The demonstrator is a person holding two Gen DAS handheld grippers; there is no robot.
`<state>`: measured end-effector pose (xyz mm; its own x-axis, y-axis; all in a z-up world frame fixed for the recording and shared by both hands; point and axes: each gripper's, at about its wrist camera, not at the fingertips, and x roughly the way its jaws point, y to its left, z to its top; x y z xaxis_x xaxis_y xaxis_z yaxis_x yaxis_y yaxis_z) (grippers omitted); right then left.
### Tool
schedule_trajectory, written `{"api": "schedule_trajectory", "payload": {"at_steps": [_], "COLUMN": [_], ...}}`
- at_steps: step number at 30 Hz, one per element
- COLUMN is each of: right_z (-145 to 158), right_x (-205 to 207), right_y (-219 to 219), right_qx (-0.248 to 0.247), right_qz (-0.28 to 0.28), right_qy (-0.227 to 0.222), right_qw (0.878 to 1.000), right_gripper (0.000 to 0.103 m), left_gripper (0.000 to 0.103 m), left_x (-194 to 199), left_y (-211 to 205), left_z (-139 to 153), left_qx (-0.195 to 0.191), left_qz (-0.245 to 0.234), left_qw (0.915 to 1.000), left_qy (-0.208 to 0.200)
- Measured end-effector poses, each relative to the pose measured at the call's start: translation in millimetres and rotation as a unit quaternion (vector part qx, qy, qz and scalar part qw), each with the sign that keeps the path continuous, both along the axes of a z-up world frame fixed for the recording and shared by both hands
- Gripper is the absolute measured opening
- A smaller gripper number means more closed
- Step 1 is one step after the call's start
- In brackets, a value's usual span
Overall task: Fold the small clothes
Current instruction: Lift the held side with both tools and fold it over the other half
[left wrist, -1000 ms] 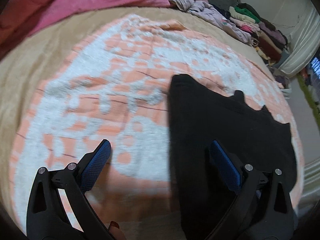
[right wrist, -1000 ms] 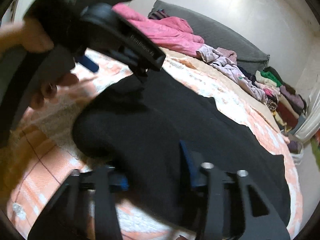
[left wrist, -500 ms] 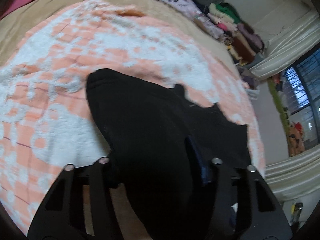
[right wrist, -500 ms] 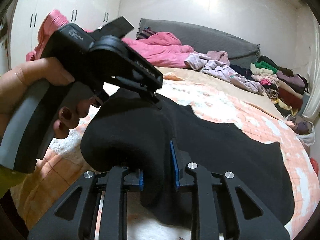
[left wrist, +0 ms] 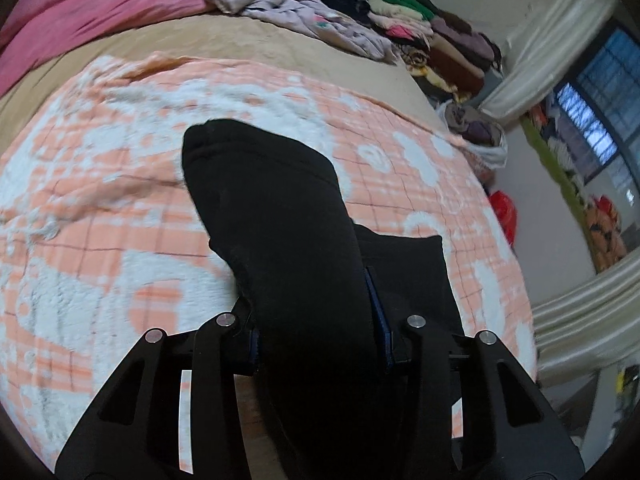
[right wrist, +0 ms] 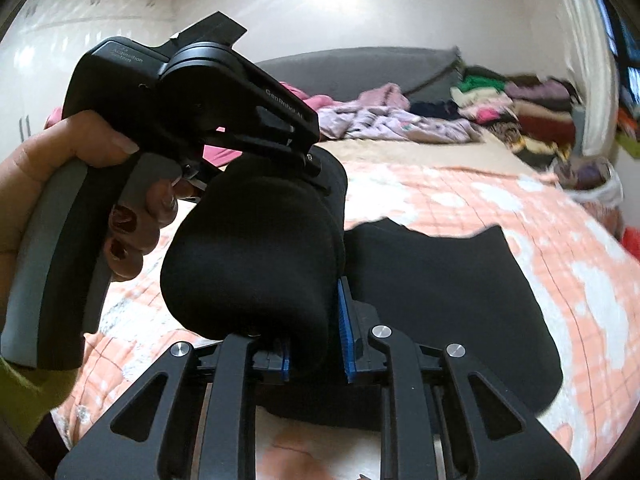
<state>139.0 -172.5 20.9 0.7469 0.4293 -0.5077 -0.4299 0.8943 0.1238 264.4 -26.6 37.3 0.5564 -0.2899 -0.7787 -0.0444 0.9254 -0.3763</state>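
A black garment lies partly on the orange-and-white checked blanket on the bed. My left gripper is shut on a bunched edge of it, lifted off the blanket. My right gripper is shut on another bunched part of the same garment, also lifted. The rest of the garment trails flat on the blanket to the right. The left gripper's body and the hand holding it show just above and left of the right gripper.
A pink quilt and loose lilac clothes lie at the bed's far side. Stacked folded clothes stand at the far right corner. Beyond the bed's right edge are a curtain, a window and a red bag.
Both grippers closed on the black garment and lifted its left edge off the blanket, bunching it. The left gripper swung right over the garment and came close to the right gripper.
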Motion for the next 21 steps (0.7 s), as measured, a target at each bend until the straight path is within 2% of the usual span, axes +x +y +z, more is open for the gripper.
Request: {"api": "schedule_trajectory", "payload": {"at_steps": [15, 16, 18, 19, 21], "right_z": [-27.6, -29.5, -36.0, -39.9, -49.5], "right_x": [2.5, 3.0, 6.1, 7.9, 10.8], "right_y": [-70.0, -72.9, -78.3, -80.8, -88.8], "right_qx": [0.074, 0.079, 0.089, 0.096, 0.123], "right_qz": [-0.064, -0.066, -0.069, -0.072, -0.080], "right_qy": [0.076, 0.081, 0.102, 0.114, 0.139], "right_qw": [0.992, 0.991, 0.988, 0.986, 0.979], "right_gripper": [0.013, 0.013, 0.013, 0.013, 0.017], "left_gripper": [0.035, 0.037, 0.049, 0.062, 0.067], "left_x": [31.4, 33.2, 36.3, 37.5, 37.0], "left_y": [-98.5, -104.8, -113.4, -116.0, -118.7], "left_z": [-21.2, -24.3, -28.6, -29.8, -28.8], "left_qx": [0.090, 0.099, 0.102, 0.085, 0.061], "left_qz": [-0.048, -0.052, -0.059, -0.068, -0.083], "left_qw": [0.9946, 0.9935, 0.9927, 0.9937, 0.9944], "left_qy": [0.020, 0.022, 0.027, 0.026, 0.025]}}
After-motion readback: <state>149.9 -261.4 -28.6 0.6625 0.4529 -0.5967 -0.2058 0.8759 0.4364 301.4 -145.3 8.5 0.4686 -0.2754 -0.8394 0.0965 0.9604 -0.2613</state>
